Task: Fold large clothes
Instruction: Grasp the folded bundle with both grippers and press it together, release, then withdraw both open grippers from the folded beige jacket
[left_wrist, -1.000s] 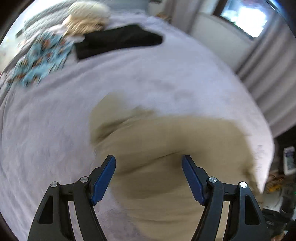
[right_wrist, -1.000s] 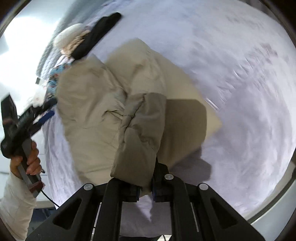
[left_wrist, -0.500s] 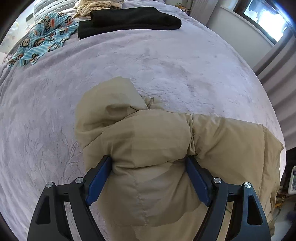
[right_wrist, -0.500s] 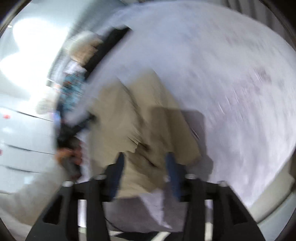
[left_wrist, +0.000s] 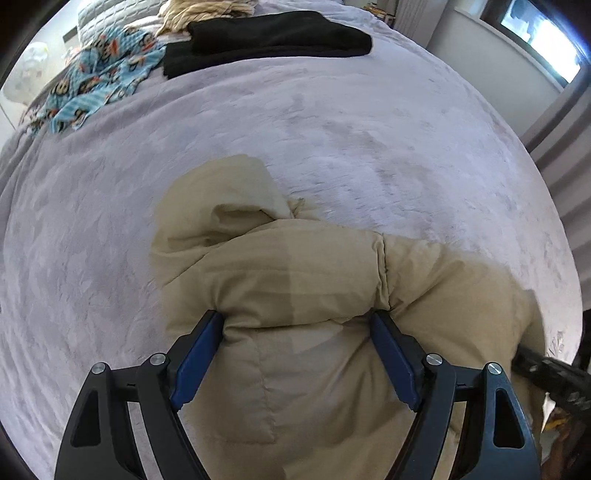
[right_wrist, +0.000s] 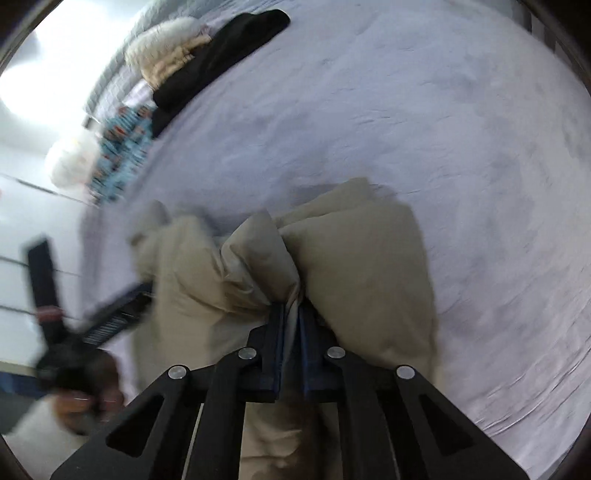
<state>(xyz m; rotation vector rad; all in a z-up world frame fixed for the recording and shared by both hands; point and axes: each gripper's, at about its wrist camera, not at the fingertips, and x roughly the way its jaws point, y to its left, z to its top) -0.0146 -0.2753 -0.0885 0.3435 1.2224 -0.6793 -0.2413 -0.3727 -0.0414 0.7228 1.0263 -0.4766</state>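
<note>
On lilac bedspread (left_wrist: 332, 122), left tool (left_wrist: 297, 356) spread wide astride tan puffer jacket (left_wrist: 332, 269), right tool (right_wrist: 291, 314) clenched on its fabric.

The right gripper (right_wrist: 291, 314) is clamped tight on a pinch of the beige padded jacket (right_wrist: 362, 258), thin cloth squeezed between its blue pads, puffy folds bulging up on both sides of the jaws. The jacket lies bunched on the lavender bed cover (right_wrist: 443, 129). Off to the jacket's left, blurred, a hand (right_wrist: 88, 398) in a white sleeve grips the other gripper (right_wrist: 107, 321), its tip against the jacket's left edge. Far beyond the jacket, at the bed's far end, lies a folded black garment (right_wrist: 221, 48), a cream knitted piece (right_wrist: 166, 55) touching it, and a blue patterned cloth (right_wrist: 122, 162) just beside those.
</note>
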